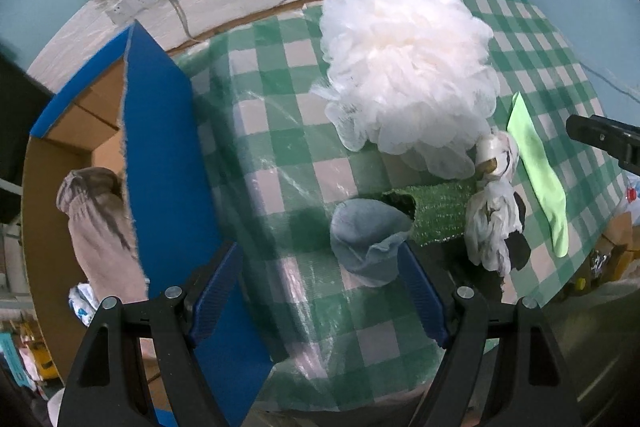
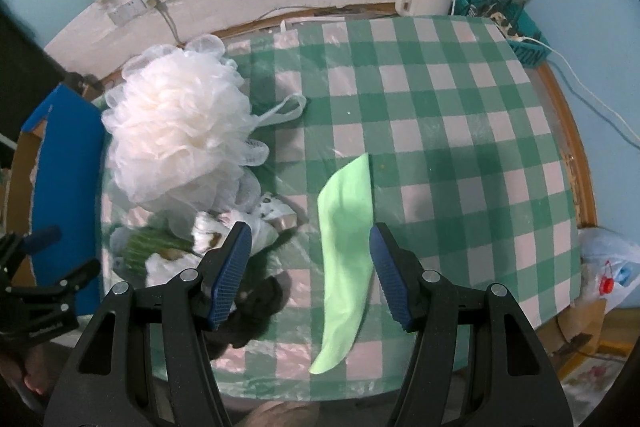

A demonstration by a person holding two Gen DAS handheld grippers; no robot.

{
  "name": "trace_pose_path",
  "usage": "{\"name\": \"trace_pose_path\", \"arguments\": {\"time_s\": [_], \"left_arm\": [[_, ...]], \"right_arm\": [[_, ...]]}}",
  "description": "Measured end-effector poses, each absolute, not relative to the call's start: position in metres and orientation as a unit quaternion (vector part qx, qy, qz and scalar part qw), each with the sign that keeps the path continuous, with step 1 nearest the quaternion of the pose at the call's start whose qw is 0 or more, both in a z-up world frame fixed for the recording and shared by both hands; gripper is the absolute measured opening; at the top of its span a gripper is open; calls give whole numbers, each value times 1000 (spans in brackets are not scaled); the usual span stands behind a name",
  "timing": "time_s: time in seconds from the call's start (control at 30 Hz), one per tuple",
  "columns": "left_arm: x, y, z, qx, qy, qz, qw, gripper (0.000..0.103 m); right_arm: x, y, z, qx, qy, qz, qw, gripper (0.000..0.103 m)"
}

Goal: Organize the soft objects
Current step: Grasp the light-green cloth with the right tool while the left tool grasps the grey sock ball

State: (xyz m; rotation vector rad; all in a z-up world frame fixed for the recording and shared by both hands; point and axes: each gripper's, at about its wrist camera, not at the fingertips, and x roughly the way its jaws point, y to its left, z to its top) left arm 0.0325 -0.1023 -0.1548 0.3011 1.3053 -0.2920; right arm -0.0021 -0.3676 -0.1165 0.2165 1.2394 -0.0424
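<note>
Setting: A table under a green-and-white checked cloth (image 2: 440,115) is shown, with soft items gathered along its left side beside an open cardboard box with blue flaps (image 1: 160,131).
Left gripper: The left gripper (image 1: 320,291) is held with jaws wide and empty, pointed steeply down, a crumpled grey-blue cloth (image 1: 366,239) lying just beyond its right-hand finger.
Right gripper: The right gripper (image 2: 310,275) is held with jaws moderately wide and nothing pinched; a pale green sock (image 2: 346,247) is seen lying flat between the fingers, nearer the right-hand one.
Soft objects: A large white mesh bath pouf (image 1: 404,67) is seen near the back, with a roll of green artificial turf (image 1: 436,211) and a crumpled white plastic bag (image 1: 492,223) in front of it.
Box: A pinkish-grey garment (image 1: 100,227) is already seen inside.
Step in hand: A descent onto the cloth and the sock is judged to be under way.
Doing it well: Each item is best centred between the pads, the tips brought down to the tablecloth, and the jaws closed only on the fabric, so the plastic cover is not pinched along with it.
</note>
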Motion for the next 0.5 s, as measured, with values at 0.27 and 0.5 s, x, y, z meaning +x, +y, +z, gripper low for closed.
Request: {"name": "trace_pose_path", "arguments": {"time_s": [0.27, 0.5], "left_arm": [[32, -114, -170, 160, 613, -146, 760, 81], [30, -122, -181, 173, 621, -157, 748, 81]], "right_arm": [[-1, -372, -133, 99, 598, -31, 795, 62], [-1, -373, -146, 99, 611, -31, 785, 62]]}}
